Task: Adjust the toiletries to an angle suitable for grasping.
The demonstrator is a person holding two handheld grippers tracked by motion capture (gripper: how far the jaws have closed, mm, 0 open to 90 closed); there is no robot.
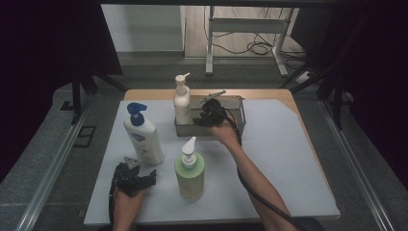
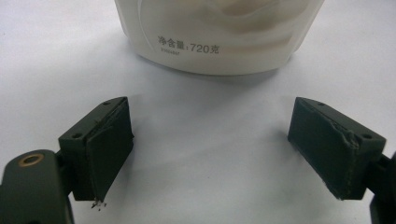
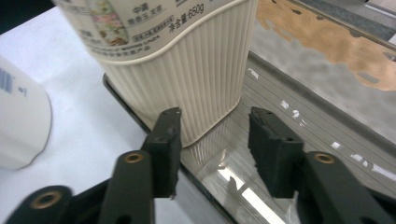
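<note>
High view first, from the left: the left gripper (image 1: 139, 179) rests on the white mat (image 1: 288, 159) at about 7 o'clock, held by the person's left hand (image 1: 126, 202). Just beyond it, toward 12 o'clock, stands a white pump bottle with a blue pump head (image 1: 143, 134). From the left gripper view, its jaws stand wide apart with bare mat between them, and the base of that white bottle (image 2: 219, 37) sits just ahead, untouched. At 6 o'clock of the mat's middle stands a green pump bottle (image 1: 190, 171), upright. Farther back, at 12 o'clock, a metal tray (image 1: 240, 113) lies on the mat, and a cream pump bottle (image 1: 181, 101) stands upright in its left end. The right gripper (image 1: 208, 117) hovers over the tray just to the right of that bottle, in the right hand (image 1: 226, 132). From the right gripper view, its jaws are partly apart; the ribbed cream bottle (image 3: 196, 74) stands just ahead of the left jaw, neither pad pressing it.
</note>
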